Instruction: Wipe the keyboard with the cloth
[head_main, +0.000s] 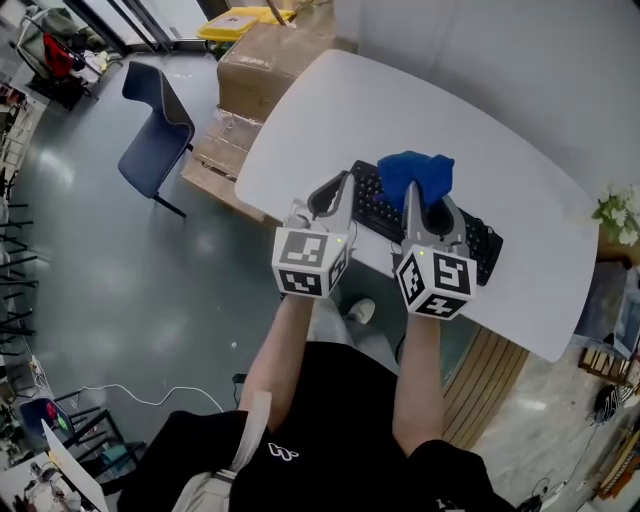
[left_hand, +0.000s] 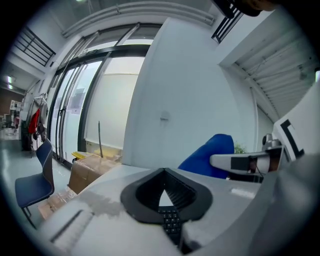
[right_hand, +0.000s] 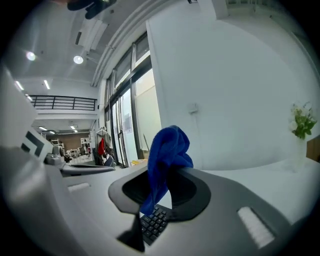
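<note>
A black keyboard (head_main: 372, 207) lies on the white table (head_main: 330, 110) near its front edge. My right gripper (head_main: 422, 197) is shut on a bunched blue cloth (head_main: 418, 174), which it holds just above the keyboard's middle. In the right gripper view the cloth (right_hand: 167, 150) sticks up between the jaws and hangs over the keys (right_hand: 154, 223). My left gripper (head_main: 343, 181) hovers over the keyboard's left end, shut with nothing in it. Its closed jaws (left_hand: 163, 170) frame a few keys (left_hand: 171, 223), and the cloth (left_hand: 210, 155) shows to the right.
Cardboard boxes (head_main: 265, 60) on a pallet stand beyond the table's left side, next to a blue chair (head_main: 155, 125). A small plant with white flowers (head_main: 620, 213) sits at the table's far right. The person's legs and feet are below the table's front edge.
</note>
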